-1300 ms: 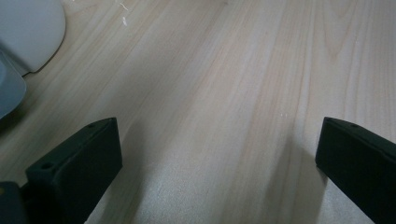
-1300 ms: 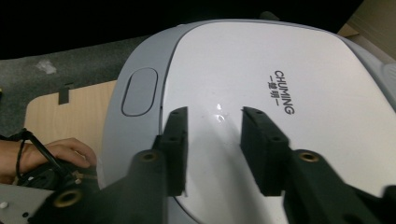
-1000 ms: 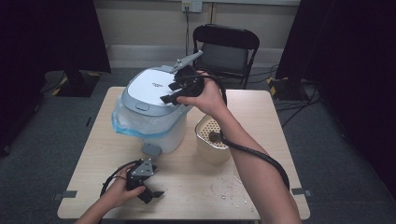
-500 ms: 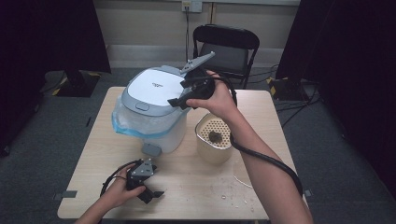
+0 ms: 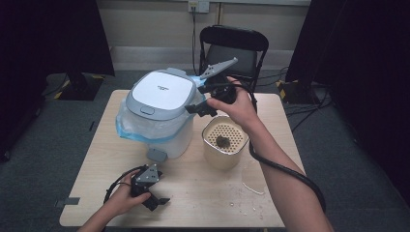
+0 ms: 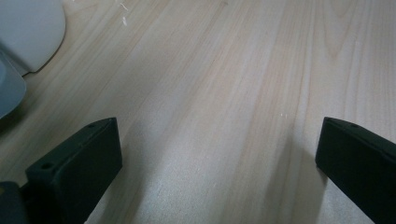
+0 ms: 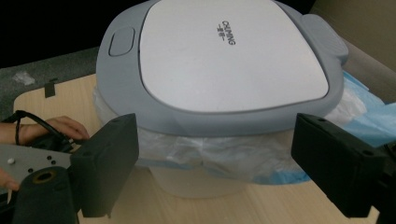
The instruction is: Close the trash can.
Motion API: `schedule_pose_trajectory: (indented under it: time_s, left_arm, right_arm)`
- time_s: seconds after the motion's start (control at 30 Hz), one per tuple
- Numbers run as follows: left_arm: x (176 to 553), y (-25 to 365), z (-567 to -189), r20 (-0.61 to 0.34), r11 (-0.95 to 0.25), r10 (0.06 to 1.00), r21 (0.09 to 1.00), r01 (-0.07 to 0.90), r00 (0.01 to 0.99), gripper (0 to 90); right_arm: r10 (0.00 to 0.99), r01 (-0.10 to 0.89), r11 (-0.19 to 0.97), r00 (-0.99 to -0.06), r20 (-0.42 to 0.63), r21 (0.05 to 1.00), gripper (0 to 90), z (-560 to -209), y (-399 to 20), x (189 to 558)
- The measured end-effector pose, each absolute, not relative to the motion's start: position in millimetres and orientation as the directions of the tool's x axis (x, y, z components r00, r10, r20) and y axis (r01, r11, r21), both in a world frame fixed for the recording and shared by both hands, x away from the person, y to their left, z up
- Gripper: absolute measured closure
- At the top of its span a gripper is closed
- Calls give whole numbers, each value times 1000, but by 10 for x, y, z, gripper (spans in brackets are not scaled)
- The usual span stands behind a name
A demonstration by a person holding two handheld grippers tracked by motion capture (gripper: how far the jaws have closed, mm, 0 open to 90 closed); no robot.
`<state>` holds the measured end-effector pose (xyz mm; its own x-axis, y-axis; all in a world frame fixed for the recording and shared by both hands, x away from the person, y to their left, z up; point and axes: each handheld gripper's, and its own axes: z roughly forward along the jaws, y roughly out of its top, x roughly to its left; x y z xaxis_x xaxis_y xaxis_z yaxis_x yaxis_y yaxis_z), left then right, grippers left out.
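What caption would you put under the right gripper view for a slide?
Open right gripper faces a lidded white trash bin with a plastic liner on the wooden table, nothing between its fingers.

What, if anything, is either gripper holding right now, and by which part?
Nothing. The right gripper, jaws just opened, is beside the closed bin lid with nothing between them. The left gripper is open above bare table.

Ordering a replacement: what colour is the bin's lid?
The lid is white in the middle with a grey rim, clearest in the right gripper view.
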<state>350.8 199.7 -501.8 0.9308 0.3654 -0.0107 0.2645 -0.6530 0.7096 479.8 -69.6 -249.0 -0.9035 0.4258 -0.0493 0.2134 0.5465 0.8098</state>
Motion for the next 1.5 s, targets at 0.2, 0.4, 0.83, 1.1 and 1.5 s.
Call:
schedule_pose_trajectory:
  time_s: [0.2,0.4,0.83,1.1,1.5]
  left_arm:
    - [3505,1996,-5019,-11,-651,368,711,266,930,0]
    - [3504,1996,-5019,-10,-651,367,712,264,930,0]
    - [3507,1997,-5018,-8,-653,364,711,261,931,0]
    - [3505,1997,-5020,-12,-650,366,712,264,931,0]
    - [3503,1995,-5019,-12,-649,369,713,266,930,0]
  right_arm:
    - [434,228,552,-900,-43,802,147,-2544,-833,4756]
    - [441,238,556,-897,-40,796,147,-2592,-910,4723]
    - [436,250,564,-900,-26,787,147,-2737,-1024,4618]
    - [436,260,563,-900,-15,785,147,-2802,-1155,4575]
    - [446,273,555,-895,-4,786,147,-2867,-1294,4510]
